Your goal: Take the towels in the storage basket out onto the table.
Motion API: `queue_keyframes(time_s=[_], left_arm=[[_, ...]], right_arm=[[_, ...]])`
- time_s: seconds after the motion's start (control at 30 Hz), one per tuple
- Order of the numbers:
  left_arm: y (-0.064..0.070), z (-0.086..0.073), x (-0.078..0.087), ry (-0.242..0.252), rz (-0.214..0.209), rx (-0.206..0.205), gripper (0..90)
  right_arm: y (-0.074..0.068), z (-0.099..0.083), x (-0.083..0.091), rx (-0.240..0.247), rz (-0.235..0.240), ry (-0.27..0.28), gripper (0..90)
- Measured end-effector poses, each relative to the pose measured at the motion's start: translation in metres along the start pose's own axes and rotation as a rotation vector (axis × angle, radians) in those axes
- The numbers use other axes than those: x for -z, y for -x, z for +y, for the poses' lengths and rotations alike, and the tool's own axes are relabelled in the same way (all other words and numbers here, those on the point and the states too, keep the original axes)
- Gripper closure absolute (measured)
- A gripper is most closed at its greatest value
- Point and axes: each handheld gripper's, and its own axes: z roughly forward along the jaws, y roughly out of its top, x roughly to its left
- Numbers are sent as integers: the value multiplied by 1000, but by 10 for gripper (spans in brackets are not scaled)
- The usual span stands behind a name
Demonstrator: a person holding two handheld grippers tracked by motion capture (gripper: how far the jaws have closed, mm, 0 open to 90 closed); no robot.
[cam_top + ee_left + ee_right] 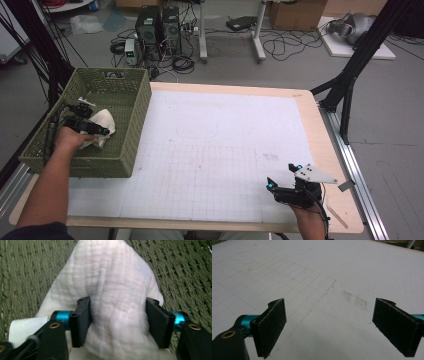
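Observation:
A white cloth (pixel 106 119) lies bunched inside the green woven basket (pixel 135 107) at the table's left end. My left gripper (pixel 96 122) reaches into the basket, held by a hand. In the left gripper view its jaws press on both sides of the cloth (pixel 110 290), which bulges above them; the left gripper (pixel 118 320) is shut on it, over the basket's weave (pixel 185 277). My right gripper (pixel 281 176) sits low near the table's front right, open. In the right gripper view, the right gripper (pixel 329 325) has only the white gridded mat (pixel 312 270) between its jaws.
The white mat (pixel 225 150) covers most of the wooden table (pixel 310 107). A black frame post (pixel 350 75) stands off the right rear corner. Computer towers (pixel 157 30) and cables lie on the floor behind.

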Motion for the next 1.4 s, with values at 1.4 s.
queue_keyframes(time_s=[1.4], left_arm=[[71,18,155,820,-327,-100,733]], right_arm=[[5,0,12,-38,-28,40,111]])
